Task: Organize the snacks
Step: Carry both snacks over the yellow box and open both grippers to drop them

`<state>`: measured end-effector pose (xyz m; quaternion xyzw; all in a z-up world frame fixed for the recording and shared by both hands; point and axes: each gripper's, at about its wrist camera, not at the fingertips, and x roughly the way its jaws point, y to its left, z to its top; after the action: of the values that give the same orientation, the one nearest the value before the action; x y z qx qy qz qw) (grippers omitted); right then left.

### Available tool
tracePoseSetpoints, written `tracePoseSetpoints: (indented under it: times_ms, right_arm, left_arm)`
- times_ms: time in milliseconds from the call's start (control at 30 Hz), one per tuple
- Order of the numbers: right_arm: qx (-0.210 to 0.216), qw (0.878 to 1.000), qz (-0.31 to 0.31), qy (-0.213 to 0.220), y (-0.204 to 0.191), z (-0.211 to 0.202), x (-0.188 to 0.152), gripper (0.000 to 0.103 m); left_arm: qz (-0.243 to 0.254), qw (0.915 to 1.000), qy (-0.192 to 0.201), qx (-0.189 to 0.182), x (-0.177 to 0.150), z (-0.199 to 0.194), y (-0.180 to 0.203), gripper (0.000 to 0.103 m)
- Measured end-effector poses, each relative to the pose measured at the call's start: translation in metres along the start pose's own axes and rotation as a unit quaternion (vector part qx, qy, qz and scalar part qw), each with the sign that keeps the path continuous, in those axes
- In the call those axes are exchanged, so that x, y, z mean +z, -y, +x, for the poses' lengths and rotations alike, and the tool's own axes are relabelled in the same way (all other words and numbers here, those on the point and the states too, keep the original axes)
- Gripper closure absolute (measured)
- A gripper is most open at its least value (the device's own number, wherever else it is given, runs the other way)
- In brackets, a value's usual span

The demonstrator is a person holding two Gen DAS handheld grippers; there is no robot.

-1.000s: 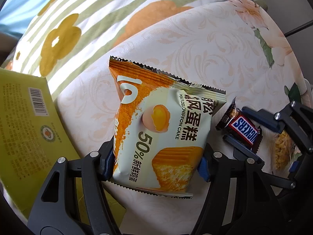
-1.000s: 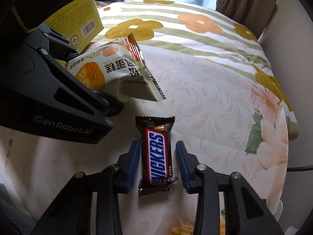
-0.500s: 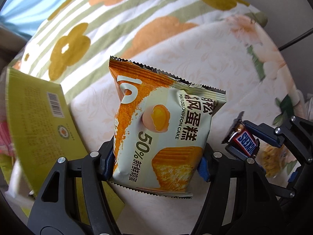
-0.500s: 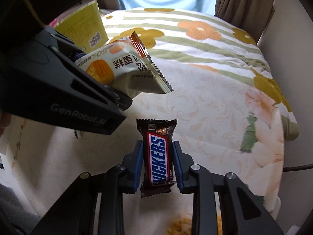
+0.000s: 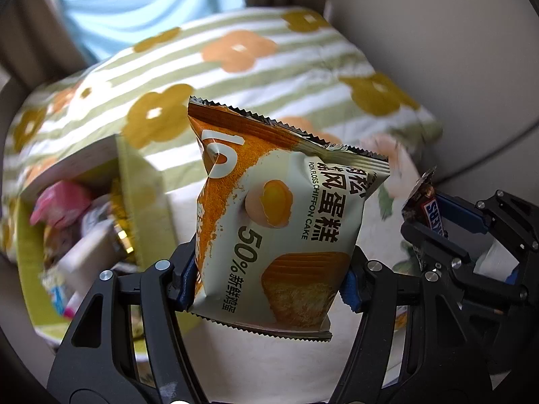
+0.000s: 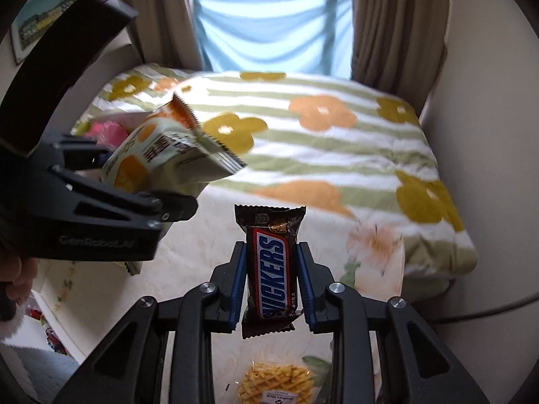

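Note:
My left gripper (image 5: 269,279) is shut on an orange-and-cream chiffon cake packet (image 5: 283,215), held upright in the air above the bed. My right gripper (image 6: 271,286) is shut on a Snickers bar (image 6: 271,266), its blue pads pressing both long sides. In the right wrist view the cake packet (image 6: 161,155) and the left gripper (image 6: 101,208) hang at the left. In the left wrist view the Snickers bar (image 5: 424,202) shows at the right edge. An open yellow-green box (image 5: 141,198) with several snacks inside lies below at the left.
A waffle snack in clear wrap (image 6: 273,383) lies on the cream bedcover under my right gripper. The striped flowered quilt (image 6: 320,128) covers the far bed. Curtains and a blue cloth (image 6: 273,30) close off the window behind. A hand (image 6: 17,276) shows at the left edge.
Both grippers have risen well above the bedcover with their snacks. The right gripper's pads closed onto the Snickers bar. The yellow-green box now shows its open inside.

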<state>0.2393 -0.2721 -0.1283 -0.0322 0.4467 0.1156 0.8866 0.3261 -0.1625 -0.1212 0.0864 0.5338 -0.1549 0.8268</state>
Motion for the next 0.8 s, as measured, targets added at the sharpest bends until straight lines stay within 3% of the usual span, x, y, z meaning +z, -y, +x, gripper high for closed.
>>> tracePoseSetpoints:
  times_ms: [200,400,800]
  right_arm:
    - [0.036,0.998,-0.034,0.026,-0.023,-0.021,0.036,0.077]
    - [0.081,0.994,-0.053,0.041,-0.071,-0.018,0.07,0.077]
    - [0.123,0.99,-0.055,0.027,-0.195,0.035,0.119,0.076]
  left_arm:
    - [-0.074,0.9962,0.039,0.026,-0.009,-0.048,-0.057,0.041]
    - [-0.14,0.9879,0.054,0.041,-0.031,-0.072,-0.144,0.041]
    - [-0.202,0.9783,0.014,0.043,-0.077,-0.049,-0.307,0.041]
